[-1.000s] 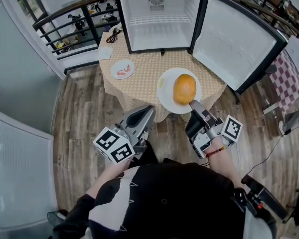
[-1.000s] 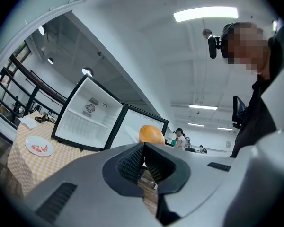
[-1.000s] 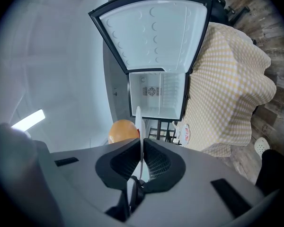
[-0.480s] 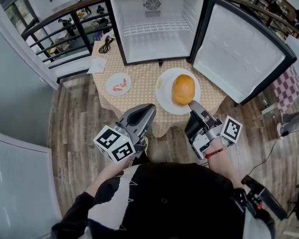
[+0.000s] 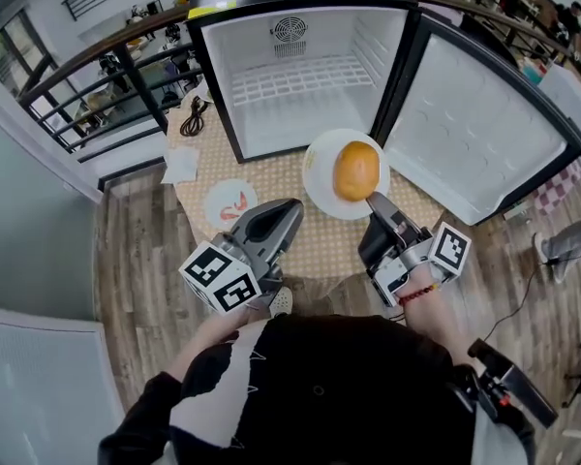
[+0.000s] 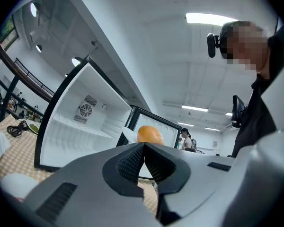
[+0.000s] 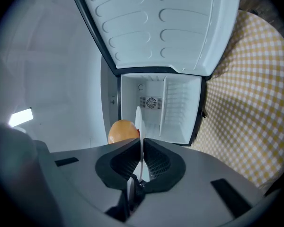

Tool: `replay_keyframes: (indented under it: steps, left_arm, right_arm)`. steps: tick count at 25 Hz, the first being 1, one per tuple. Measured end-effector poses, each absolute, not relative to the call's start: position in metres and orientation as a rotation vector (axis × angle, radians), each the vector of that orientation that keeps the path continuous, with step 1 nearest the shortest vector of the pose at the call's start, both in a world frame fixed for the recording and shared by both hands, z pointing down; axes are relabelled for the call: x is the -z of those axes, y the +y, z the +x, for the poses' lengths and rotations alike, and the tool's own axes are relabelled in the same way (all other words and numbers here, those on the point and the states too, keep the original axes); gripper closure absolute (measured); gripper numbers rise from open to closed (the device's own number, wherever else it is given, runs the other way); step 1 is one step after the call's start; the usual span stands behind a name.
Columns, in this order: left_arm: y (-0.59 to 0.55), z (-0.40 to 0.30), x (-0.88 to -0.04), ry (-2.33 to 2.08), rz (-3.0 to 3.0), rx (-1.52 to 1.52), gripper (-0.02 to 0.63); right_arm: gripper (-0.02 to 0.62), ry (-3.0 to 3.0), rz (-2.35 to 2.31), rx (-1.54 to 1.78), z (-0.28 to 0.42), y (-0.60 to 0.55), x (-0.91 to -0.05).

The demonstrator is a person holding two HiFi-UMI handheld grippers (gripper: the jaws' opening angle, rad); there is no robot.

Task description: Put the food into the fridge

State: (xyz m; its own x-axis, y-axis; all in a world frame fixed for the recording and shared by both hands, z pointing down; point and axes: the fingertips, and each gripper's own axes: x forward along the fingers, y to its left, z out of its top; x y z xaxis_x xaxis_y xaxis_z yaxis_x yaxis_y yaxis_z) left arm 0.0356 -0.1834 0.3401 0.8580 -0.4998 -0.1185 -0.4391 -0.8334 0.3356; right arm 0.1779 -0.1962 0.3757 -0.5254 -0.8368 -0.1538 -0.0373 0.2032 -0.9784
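A round orange food (image 5: 356, 170) lies on a white plate (image 5: 320, 168), held in the air before the open fridge (image 5: 300, 76). My right gripper (image 5: 376, 201) is shut on the plate's near rim. In the right gripper view the plate (image 7: 138, 122) stands edge-on between the jaws, with the orange food (image 7: 123, 130) on its left and the fridge (image 7: 154, 108) behind it. My left gripper (image 5: 292, 208) hangs to the plate's left, shut and empty. In the left gripper view its jaws (image 6: 144, 148) meet, and the orange food (image 6: 149, 135) shows just beyond them.
The fridge stands on a table with a checked cloth (image 5: 329, 240), its door (image 5: 484, 129) swung open to the right. A small plate with red bits (image 5: 230, 203), a white napkin (image 5: 181, 166) and a black cable (image 5: 194, 119) lie on the table's left side. Railings run behind.
Both grippers and the plate with the orange food have moved forward over the table towards the fridge. The small plate has slid nearer the left gripper in the view.
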Motion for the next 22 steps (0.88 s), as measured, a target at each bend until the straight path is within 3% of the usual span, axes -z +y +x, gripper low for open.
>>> replay_keyframes:
  steps: [22]
  left_arm:
    - [-0.323,0.011,-0.351,-0.478,2.736,0.23,0.594]
  right_arm:
    - [0.569,1.612,-0.968,1.332,0.161,-0.325,-0.383]
